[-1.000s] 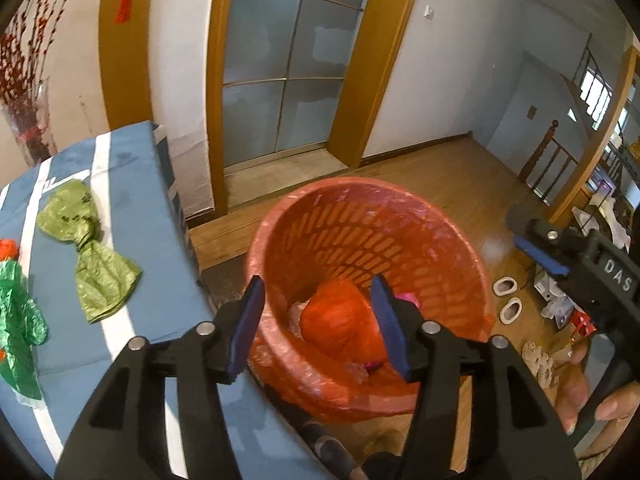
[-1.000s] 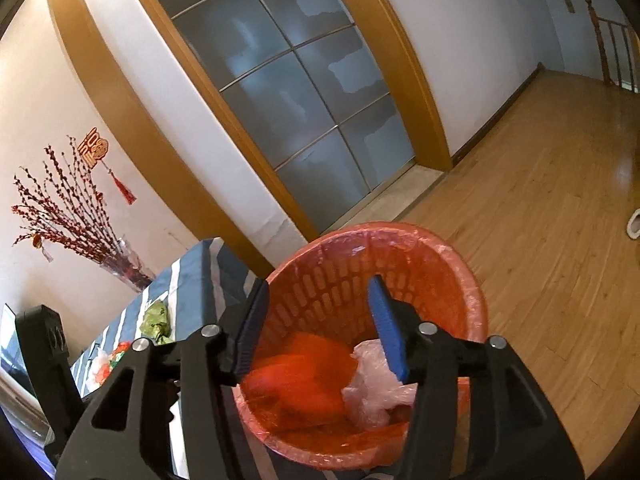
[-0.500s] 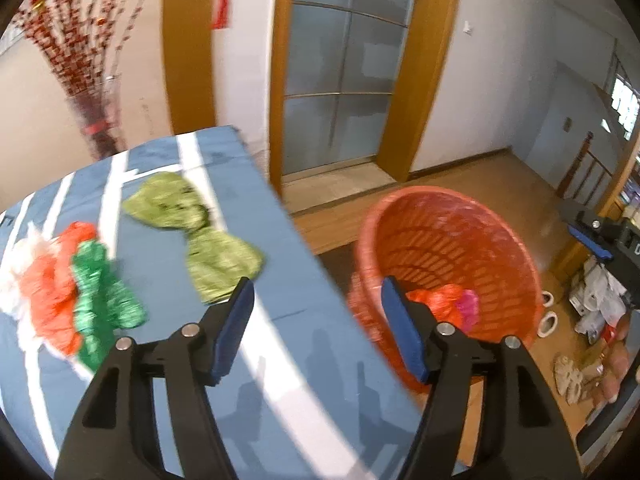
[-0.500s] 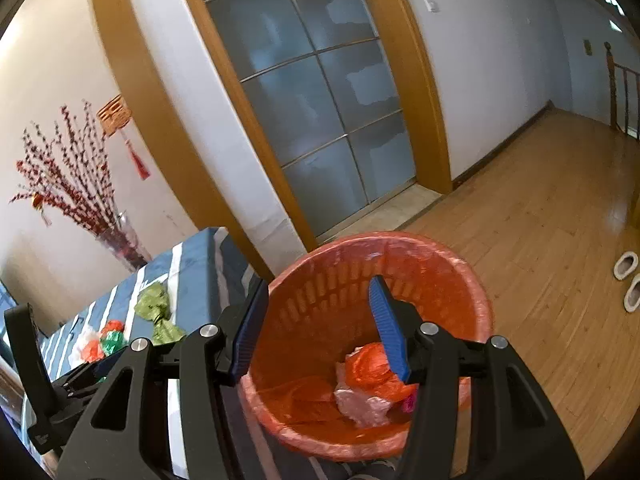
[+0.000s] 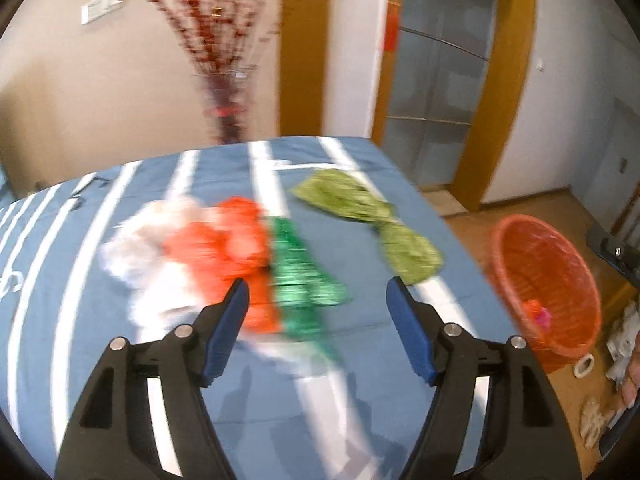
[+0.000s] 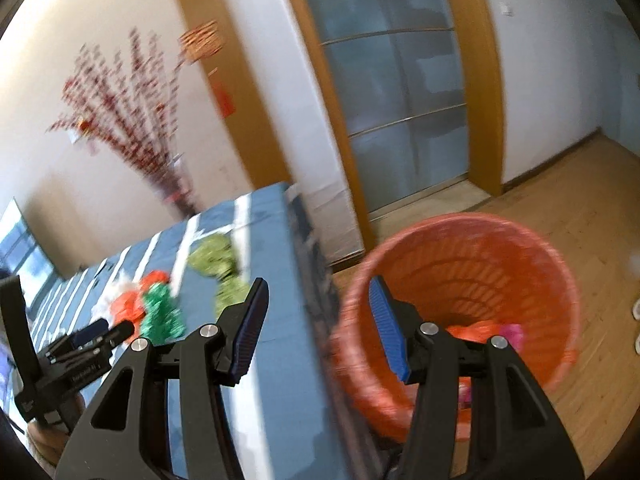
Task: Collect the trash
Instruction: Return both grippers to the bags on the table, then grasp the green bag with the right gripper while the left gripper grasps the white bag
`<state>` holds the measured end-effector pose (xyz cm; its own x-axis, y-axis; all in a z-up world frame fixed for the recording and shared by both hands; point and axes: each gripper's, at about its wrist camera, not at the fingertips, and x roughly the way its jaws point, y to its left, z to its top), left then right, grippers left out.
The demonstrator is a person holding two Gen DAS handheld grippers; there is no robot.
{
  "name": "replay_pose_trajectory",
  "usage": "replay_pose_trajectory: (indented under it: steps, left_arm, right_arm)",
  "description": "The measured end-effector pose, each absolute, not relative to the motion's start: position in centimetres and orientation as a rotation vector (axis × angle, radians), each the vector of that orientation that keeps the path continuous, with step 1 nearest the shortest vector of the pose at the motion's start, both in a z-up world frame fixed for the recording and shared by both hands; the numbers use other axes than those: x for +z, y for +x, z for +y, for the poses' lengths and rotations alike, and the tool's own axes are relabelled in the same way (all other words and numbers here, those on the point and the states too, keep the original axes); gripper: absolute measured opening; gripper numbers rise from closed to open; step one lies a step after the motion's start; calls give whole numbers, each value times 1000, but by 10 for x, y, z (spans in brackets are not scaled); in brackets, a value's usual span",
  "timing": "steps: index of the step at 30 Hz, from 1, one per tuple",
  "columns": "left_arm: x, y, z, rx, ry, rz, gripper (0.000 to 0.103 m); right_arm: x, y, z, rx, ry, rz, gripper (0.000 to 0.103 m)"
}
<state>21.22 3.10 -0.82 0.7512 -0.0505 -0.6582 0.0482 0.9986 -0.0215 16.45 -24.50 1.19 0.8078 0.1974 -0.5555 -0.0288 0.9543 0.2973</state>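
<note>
Crumpled plastic bags lie on the blue striped table (image 5: 360, 392): a white one (image 5: 148, 248), an orange one (image 5: 224, 244), a dark green one (image 5: 300, 276) and an olive green one (image 5: 360, 208). My left gripper (image 5: 318, 300) hovers above the table just short of the dark green bag, jaws opening, nothing between them. The orange basket (image 6: 472, 280) stands on the floor beside the table, with orange and pink trash (image 6: 496, 332) inside. My right gripper (image 6: 318, 292) is open and empty above the table edge and basket rim. The bags (image 6: 160, 312) show at left in the right wrist view.
A vase of red blossom branches (image 5: 228, 92) stands behind the table by the wall. A glass sliding door (image 6: 400, 96) in a wooden frame is behind the basket. Slippers (image 5: 584, 364) and clutter lie on the wooden floor (image 6: 592, 208) at the right.
Both grippers have swung left, away from the basket toward the table. The left one now faces the bags and its jaws have widened. The right one's gap is unchanged.
</note>
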Motion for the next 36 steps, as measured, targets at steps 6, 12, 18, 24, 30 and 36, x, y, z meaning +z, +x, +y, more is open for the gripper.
replay_pose_trajectory:
  steps: [6, 12, 18, 24, 30, 36]
  left_arm:
    - [-11, 204, 103, 71, -37, 713, 71]
    - [-15, 197, 155, 149, -84, 708, 71]
    - [-20, 198, 184, 172, -125, 703, 71]
    - [-22, 208, 196, 167, -147, 702, 71]
    - [-23, 221, 198, 151, -151, 703, 71]
    - [-26, 254, 190, 123, -137, 732, 71]
  right_arm:
    - [-1, 184, -164, 263, 204, 695, 53]
    - [-12, 201, -101, 364, 152, 757, 47]
    - [-27, 219, -57, 412, 129, 815, 42]
    - [-43, 230, -32, 399, 79, 858, 40]
    - [-54, 236, -29, 374, 49, 875, 27]
    - [-46, 227, -45, 361, 67, 840, 24]
